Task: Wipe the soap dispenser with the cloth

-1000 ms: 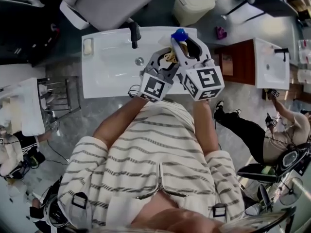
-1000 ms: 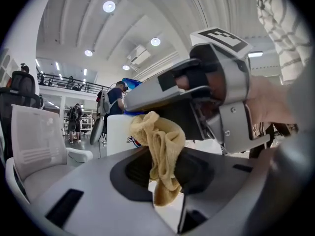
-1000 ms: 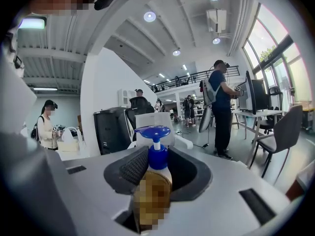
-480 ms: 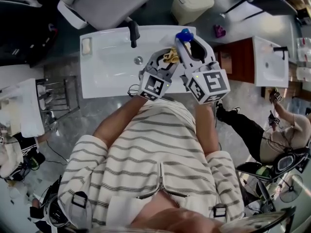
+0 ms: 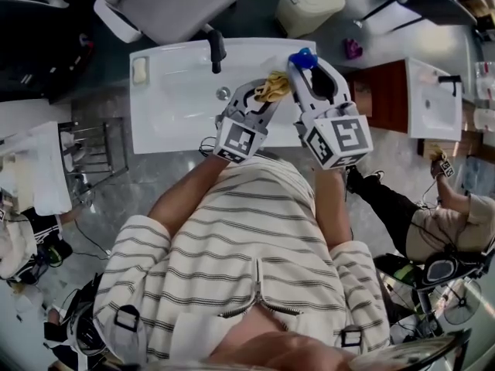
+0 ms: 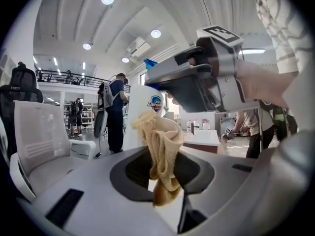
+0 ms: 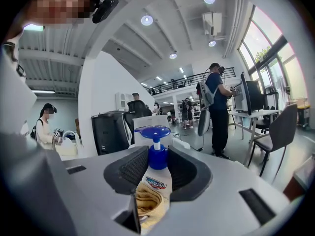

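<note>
The left gripper (image 5: 261,97), clenched on the cloth (image 6: 160,146), held it against the lower left side of the upright soap dispenser (image 7: 156,181), itself clamped in the right gripper (image 5: 312,74).

All 3 views share soap dispenser (image 7: 157,182).

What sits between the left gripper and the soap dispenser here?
The cloth. The left gripper pinches it and holds it against the dispenser, which the right gripper clamps. The right gripper view shows this best.

soft cloth (image 6: 160,151) — glossy plastic dispenser (image 7: 157,173)
</note>
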The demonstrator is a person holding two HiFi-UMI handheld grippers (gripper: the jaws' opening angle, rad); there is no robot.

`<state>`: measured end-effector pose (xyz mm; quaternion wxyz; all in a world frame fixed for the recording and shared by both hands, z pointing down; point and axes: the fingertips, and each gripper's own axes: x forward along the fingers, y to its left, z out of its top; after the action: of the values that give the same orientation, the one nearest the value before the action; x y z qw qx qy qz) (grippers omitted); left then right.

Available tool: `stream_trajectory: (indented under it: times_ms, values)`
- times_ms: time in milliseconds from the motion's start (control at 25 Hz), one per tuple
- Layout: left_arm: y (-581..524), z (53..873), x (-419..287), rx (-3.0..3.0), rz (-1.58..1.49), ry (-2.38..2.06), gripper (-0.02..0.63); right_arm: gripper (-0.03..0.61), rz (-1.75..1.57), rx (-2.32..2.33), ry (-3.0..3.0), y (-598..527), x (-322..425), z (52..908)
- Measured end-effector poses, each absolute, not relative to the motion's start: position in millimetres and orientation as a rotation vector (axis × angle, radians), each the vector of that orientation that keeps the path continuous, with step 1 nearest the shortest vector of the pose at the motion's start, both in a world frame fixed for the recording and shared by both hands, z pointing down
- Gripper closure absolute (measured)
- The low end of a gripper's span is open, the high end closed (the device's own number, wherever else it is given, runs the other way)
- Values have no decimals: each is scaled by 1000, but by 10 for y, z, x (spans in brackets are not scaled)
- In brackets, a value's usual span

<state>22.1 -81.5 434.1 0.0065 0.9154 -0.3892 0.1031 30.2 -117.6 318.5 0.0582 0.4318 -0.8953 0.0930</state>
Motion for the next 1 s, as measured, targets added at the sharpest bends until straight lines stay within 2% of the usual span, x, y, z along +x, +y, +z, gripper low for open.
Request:
stream_trajectory:
  times_ms: [1000]
  values:
    - [-734,3801,-69,2918,234,-1259,515,454,262,1274,-2718,-1036,518,3200]
